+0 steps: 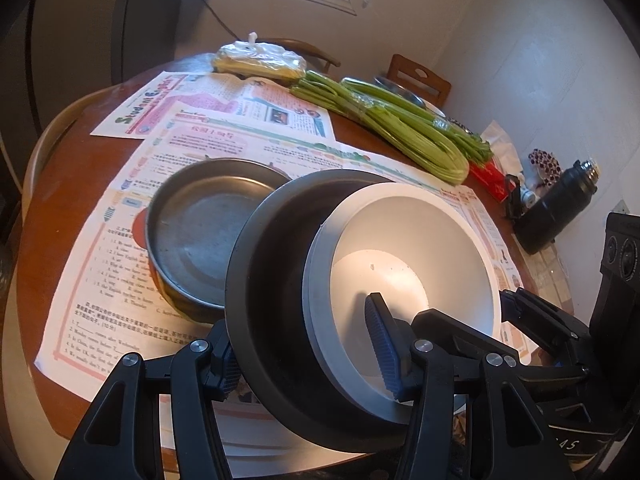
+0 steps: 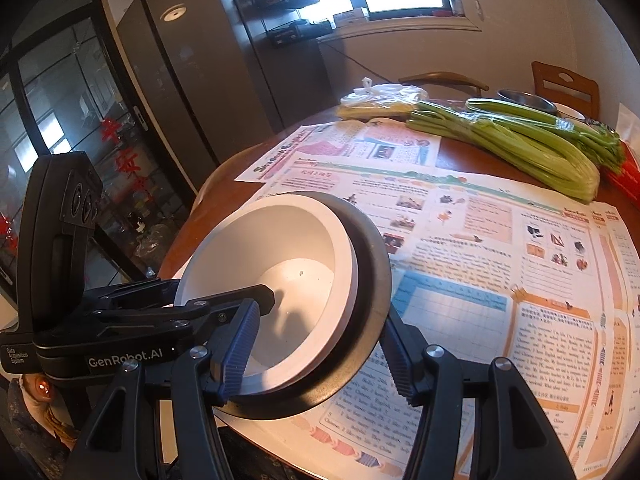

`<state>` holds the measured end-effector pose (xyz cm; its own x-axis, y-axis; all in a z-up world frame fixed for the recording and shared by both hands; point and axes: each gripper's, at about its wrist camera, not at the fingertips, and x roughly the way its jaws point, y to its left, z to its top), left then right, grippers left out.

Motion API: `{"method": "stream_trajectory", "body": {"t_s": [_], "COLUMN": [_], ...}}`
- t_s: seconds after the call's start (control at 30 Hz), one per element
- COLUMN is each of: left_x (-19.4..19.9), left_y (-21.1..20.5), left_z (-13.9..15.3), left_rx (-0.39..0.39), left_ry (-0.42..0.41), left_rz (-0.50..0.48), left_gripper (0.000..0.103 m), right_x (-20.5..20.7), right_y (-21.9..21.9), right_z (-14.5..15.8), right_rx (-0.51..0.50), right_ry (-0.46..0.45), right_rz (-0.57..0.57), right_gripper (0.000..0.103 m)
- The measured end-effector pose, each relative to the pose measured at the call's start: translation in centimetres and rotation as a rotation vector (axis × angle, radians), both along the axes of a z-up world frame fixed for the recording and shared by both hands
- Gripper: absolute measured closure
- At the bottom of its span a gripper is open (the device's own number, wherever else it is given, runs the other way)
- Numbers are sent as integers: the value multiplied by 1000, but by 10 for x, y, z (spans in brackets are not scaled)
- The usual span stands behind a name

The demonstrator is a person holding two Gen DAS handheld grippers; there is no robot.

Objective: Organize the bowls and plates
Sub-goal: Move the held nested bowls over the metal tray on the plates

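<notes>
A white bowl (image 1: 416, 248) sits nested in a dark bowl (image 1: 272, 280); the stack is tilted and lifted off the newspaper. My left gripper (image 1: 308, 348) is shut on the near rims of both bowls, one finger inside the white bowl and one outside the dark one. My right gripper (image 2: 316, 360) is shut on the same stack (image 2: 280, 280) from the other side, one finger inside and one outside. A metal pan (image 1: 208, 224) rests on the newspaper just left of the stack. Each gripper shows in the other's view.
Newspapers (image 2: 500, 260) cover a round wooden table (image 1: 80, 168). Celery stalks (image 1: 400, 124), a plastic bag of food (image 1: 260, 60), a metal bowl (image 2: 528, 102) and a black flask (image 1: 560, 204) lie at the far side. Wooden chairs (image 2: 568, 84) stand behind.
</notes>
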<state>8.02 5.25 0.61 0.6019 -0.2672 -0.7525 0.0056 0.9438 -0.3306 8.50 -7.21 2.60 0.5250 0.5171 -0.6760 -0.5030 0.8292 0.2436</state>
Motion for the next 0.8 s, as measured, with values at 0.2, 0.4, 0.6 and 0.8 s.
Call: {"method": "stream_trajectory", "body": {"t_s": [0.2,0.4,0.6,0.8], "left_x": [1,4,9,17], "left_y": [9,18,24,32], "left_z": [3,6,10,14], "left_rx": [-1,-1,19,29], "left_ry": [-12,-23,-35,-42], "left_rz": [14,26,35,44], "left_gripper": [47,47,47,47], "right_x": [3,8,13,23], "right_y": [9,19,25,33], "right_z": [4,7,9,12], "right_rx": [-2,-9,-1,1], "right_ry": [-12,-25,-28,-30], "right_rz": [17,29,43,57], "right_gripper": [43,43,43,43]}}
